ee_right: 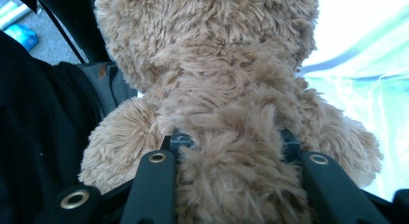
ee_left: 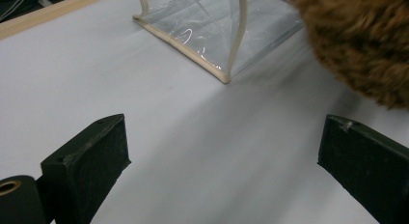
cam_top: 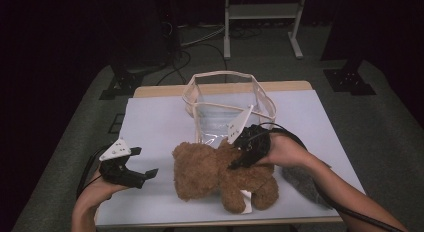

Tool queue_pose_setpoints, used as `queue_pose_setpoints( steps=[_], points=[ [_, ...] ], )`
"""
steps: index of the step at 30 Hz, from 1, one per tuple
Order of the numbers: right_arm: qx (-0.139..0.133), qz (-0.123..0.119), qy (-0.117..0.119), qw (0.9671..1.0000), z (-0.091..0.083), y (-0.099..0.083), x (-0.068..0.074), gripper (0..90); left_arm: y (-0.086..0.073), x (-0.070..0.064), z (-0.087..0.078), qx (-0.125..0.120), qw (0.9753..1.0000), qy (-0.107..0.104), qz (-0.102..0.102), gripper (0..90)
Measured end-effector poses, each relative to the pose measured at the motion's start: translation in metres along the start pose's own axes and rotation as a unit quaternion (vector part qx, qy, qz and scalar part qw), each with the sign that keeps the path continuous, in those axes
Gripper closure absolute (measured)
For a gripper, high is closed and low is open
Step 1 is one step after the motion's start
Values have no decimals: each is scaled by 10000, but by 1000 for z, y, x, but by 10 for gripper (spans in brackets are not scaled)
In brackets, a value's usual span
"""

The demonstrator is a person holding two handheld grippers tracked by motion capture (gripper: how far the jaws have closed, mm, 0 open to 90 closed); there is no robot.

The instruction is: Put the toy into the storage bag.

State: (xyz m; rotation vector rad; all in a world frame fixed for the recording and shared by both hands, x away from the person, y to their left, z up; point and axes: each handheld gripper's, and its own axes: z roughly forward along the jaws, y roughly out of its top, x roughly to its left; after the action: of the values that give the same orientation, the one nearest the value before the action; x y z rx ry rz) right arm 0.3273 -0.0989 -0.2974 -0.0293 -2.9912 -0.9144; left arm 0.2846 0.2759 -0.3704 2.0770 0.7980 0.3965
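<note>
There is one brown plush teddy bear (cam_top: 220, 174) on the table. There is one clear plastic bag with cream-coloured edging (cam_top: 227, 104), standing behind the bear. There is one grey furry item (cam_top: 300, 184) beside the bear; what it is I cannot tell. There are two black hand-held grippers: one left gripper (cam_top: 142, 174) and one right gripper (cam_top: 239, 162).

right tool (cam_top: 239, 159) tips: sunk in the teddy bear (cam_top: 220, 174) fur, can't be seen
grey fuzzy thing (cam_top: 305, 182): mostly behind the right arm, can't tell what it is
teddy bear in the left tool view: only a furry edge, the rest is cut off
white tag (cam_top: 246, 202): too small to read
</note>
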Motion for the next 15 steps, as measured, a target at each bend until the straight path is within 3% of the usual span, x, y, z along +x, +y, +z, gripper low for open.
queue_pose_setpoints(
  steps=[15],
  points=[
    [-335,-64,-33,9994,-41,31,0,632,-2,4,-2,-31,10000,16,-88,30]
  ],
)
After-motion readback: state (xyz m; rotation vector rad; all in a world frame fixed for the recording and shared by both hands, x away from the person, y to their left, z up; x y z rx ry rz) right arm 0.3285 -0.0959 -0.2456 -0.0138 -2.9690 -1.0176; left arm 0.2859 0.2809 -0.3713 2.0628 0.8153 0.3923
